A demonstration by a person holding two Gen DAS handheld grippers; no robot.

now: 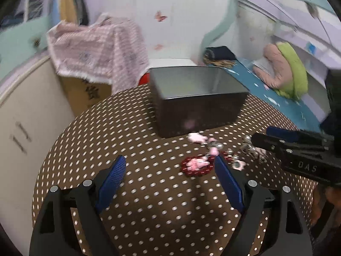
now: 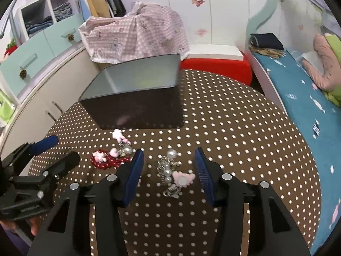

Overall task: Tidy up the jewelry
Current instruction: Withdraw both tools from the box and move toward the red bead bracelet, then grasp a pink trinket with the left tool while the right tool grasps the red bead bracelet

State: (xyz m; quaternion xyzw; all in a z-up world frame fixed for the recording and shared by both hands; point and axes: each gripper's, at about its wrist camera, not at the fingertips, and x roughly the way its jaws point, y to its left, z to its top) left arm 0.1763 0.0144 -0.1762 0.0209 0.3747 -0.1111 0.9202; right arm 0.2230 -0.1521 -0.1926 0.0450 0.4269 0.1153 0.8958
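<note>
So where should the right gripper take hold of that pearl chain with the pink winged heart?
Probably across the pearl chain's middle, coming down from above. It lies flat on the dotted table in a narrow strand running away from the right gripper, whose open jaws already straddle it. The pink winged heart sticks out sideways and looks awkward to pinch.

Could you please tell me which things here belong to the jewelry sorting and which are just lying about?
Job:
- pearl chain with pink winged heart
- red bead bracelet
- pink charm pieces
- open metal box
- right gripper, left gripper

Lying about:
- pink checked cloth
- red stool
- folded dark clothes
</note>
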